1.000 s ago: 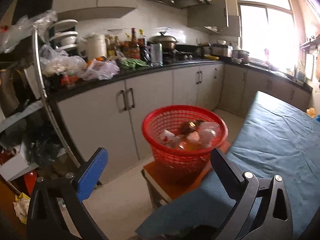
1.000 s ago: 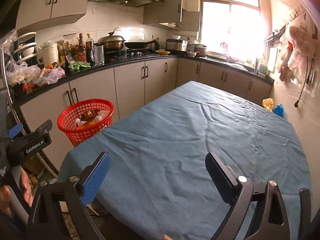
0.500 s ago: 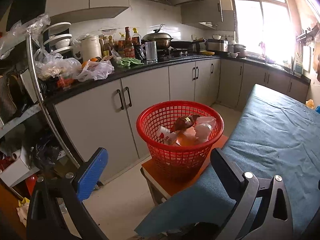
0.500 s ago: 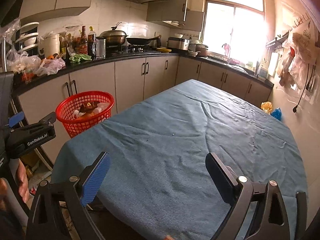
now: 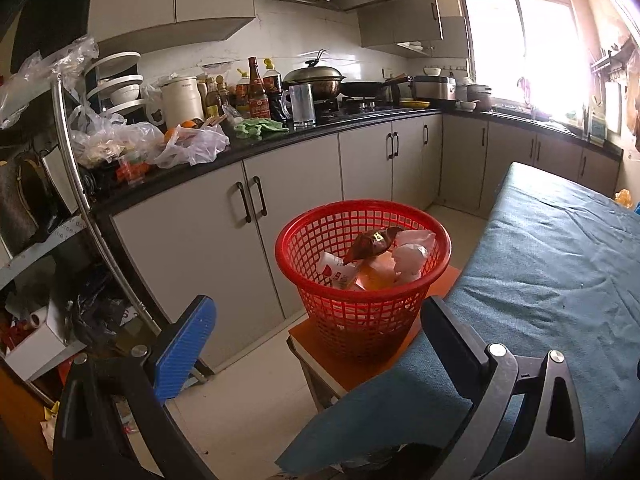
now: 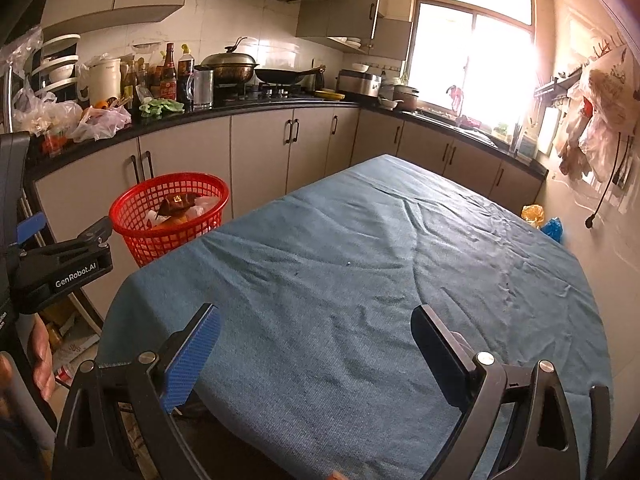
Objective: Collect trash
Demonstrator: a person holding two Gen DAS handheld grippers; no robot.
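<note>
A red mesh basket (image 5: 362, 276) stands on an orange stool (image 5: 372, 368) beside the table. It holds several pieces of trash: a brown wrapper (image 5: 372, 242), a white cup (image 5: 334, 272) and crumpled white paper (image 5: 408, 258). The basket also shows in the right wrist view (image 6: 170, 216). My left gripper (image 5: 316, 334) is open and empty, just short of the basket. My right gripper (image 6: 316, 340) is open and empty above the near edge of the blue tablecloth (image 6: 360, 264). The left gripper's body shows at the left of the right wrist view (image 6: 60, 268).
Kitchen cabinets (image 5: 260, 216) and a cluttered black counter (image 5: 192, 140) run behind the basket. A metal rack (image 5: 76, 184) with bags stands at the left. Orange and blue bags (image 6: 544, 220) lie at the table's far right by the wall.
Both grippers have drawn back and lowered slightly; the basket looks a little farther and lower in the left view. Both stay open and empty.
</note>
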